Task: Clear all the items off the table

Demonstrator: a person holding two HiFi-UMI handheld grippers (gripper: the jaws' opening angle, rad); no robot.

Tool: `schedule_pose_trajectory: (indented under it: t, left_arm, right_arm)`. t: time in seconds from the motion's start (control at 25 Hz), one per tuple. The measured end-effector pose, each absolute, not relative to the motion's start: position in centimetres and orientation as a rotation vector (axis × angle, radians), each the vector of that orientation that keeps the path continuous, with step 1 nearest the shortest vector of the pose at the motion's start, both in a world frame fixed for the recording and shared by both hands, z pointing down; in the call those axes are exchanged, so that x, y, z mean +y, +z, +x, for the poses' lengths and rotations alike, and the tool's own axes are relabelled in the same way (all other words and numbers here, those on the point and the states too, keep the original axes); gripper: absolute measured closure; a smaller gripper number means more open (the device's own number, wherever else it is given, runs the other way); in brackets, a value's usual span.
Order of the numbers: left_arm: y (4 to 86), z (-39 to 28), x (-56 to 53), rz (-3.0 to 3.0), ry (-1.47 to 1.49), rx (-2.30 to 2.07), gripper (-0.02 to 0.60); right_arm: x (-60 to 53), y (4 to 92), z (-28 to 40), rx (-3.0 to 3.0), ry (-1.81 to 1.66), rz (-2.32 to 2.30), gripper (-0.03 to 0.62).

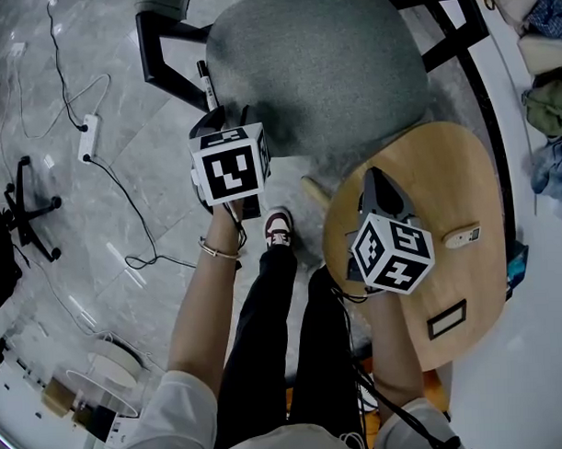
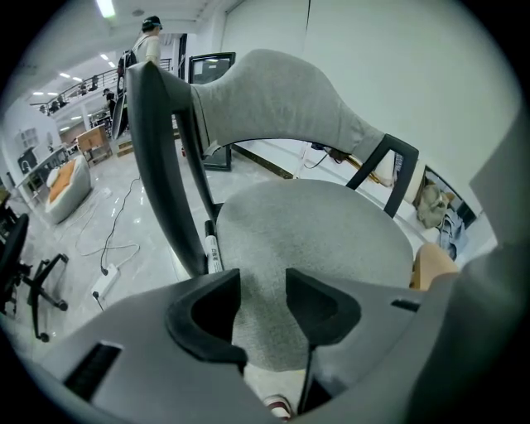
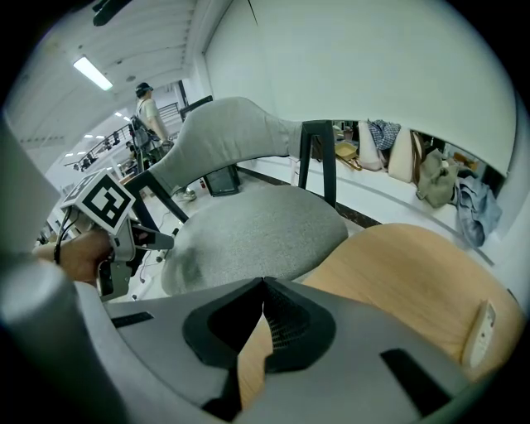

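Note:
A round wooden table [image 1: 463, 167] stands at the right, and a small white item [image 1: 461, 237] and a flat dark-rimmed rectangle [image 1: 447, 319] lie on it. My right gripper [image 1: 379, 181] hovers over the table's left edge. In the right gripper view its jaws [image 3: 263, 286] are shut, tips touching, with nothing in them; the table [image 3: 397, 265] and white item [image 3: 479, 331] lie ahead. My left gripper [image 1: 231, 119] hangs open and empty by the grey chair seat [image 1: 317, 61]. A black-and-white marker [image 1: 205, 83] rests at the seat's left edge; in the left gripper view this marker [image 2: 213, 246] is just beyond the left gripper [image 2: 263, 286].
The chair's black frame and armrest [image 2: 161, 166] rise left of the seat. A power strip [image 1: 87, 138] with cables and an office-chair base [image 1: 27, 209] lie on the floor at the left. Bags and clothes [image 1: 548, 99] line the right wall. My legs and shoe [image 1: 278, 226] are below.

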State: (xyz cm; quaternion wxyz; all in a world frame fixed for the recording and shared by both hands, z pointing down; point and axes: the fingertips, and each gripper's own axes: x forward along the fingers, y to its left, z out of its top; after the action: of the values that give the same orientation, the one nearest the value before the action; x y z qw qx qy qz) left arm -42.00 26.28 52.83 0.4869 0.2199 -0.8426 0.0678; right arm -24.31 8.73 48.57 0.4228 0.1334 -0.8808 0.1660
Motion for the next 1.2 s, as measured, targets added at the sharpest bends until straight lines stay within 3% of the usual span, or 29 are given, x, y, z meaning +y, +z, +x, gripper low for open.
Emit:
schedule_pose_trajectory:
  t: [0.8,1.04,1.2]
  left_arm:
    - [51.3,-38.6,23.9,0.588,0.162,-2.049,0.417]
    - [49.7,-35.8,22.0,0.633,0.169,-2.045,0.469]
    - [48.1,-32.5,20.0,0.728,0.151,-2.025,0.538]
  right_arm:
    - [7.0,47.4,-22.1,-2.215,0.434,0.366,0.569]
    - [5.3,46.1,-20.0,-2.224,0.45,0.406,0.569]
    - [4.2,44.9,-18.0,-2.229,0.469,0.443,0.569]
